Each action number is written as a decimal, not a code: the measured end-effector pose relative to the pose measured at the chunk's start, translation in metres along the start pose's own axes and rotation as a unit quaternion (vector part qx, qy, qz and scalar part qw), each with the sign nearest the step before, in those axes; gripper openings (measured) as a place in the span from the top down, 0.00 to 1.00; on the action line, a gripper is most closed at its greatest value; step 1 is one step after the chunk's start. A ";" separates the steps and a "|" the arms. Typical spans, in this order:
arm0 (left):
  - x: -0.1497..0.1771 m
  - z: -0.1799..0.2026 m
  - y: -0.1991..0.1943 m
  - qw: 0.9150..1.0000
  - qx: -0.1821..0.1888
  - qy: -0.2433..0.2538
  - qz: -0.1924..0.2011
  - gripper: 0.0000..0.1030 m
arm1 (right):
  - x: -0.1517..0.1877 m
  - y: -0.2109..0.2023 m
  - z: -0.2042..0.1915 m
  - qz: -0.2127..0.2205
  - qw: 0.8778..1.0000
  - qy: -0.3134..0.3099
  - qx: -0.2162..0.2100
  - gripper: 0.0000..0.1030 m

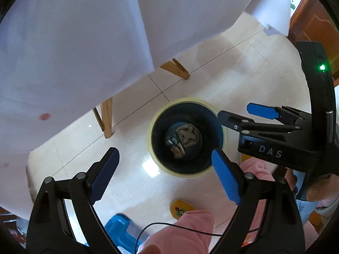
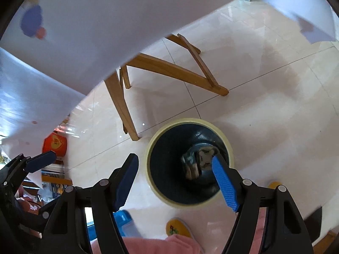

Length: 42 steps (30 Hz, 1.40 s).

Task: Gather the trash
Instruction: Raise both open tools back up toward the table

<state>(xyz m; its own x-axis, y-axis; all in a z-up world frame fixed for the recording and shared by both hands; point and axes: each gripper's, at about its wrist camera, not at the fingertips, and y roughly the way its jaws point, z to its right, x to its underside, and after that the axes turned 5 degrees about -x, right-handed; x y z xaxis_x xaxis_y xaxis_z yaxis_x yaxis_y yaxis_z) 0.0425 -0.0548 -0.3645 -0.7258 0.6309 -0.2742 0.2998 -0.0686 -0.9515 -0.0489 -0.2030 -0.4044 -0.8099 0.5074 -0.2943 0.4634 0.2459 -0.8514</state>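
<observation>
Pale tiled floor [image 1: 243, 67] fills both views, seen from above. Nearest, pink trouser legs [image 1: 186, 228] and a yellow slipper [image 1: 182, 208] are seen. The left claw [image 1: 165, 173] is held wide open and empty, beside the bin [image 1: 154, 148]; the right claw [image 2: 174, 180] is likewise spread wide and empty, above the bin's mouth. Crumpled trash [image 1: 183, 141], possibly wrappers, lies at the bin's bottom. Beyond, wooden legs [image 2: 122, 105] stand under a white cloth [image 1: 74, 42] draped from the tabletop.
</observation>
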 end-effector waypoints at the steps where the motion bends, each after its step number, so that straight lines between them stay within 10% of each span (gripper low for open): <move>1: -0.001 -0.001 -0.009 1.000 -0.001 0.001 0.000 0.15 | -0.002 -0.009 -0.003 -0.001 1.000 0.000 0.001 0.29; 22: -0.067 -0.055 -0.258 0.988 -0.013 0.004 0.157 0.15 | -0.052 -0.267 -0.134 0.147 0.987 -0.069 0.017 0.29; 42: -0.152 -0.117 -0.314 0.970 -0.073 -0.130 0.194 0.15 | -0.190 -0.306 -0.171 0.152 0.979 -0.132 -0.022 0.29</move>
<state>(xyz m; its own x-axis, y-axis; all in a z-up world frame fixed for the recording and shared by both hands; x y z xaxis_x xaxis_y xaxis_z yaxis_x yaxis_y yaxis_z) 0.1308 -0.0387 -0.0079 -0.6658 0.3629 -0.6520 0.6530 -0.1395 -0.7444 0.0249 -0.2338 -0.0134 -0.6940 0.3326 -0.6385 0.7081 0.1550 -0.6889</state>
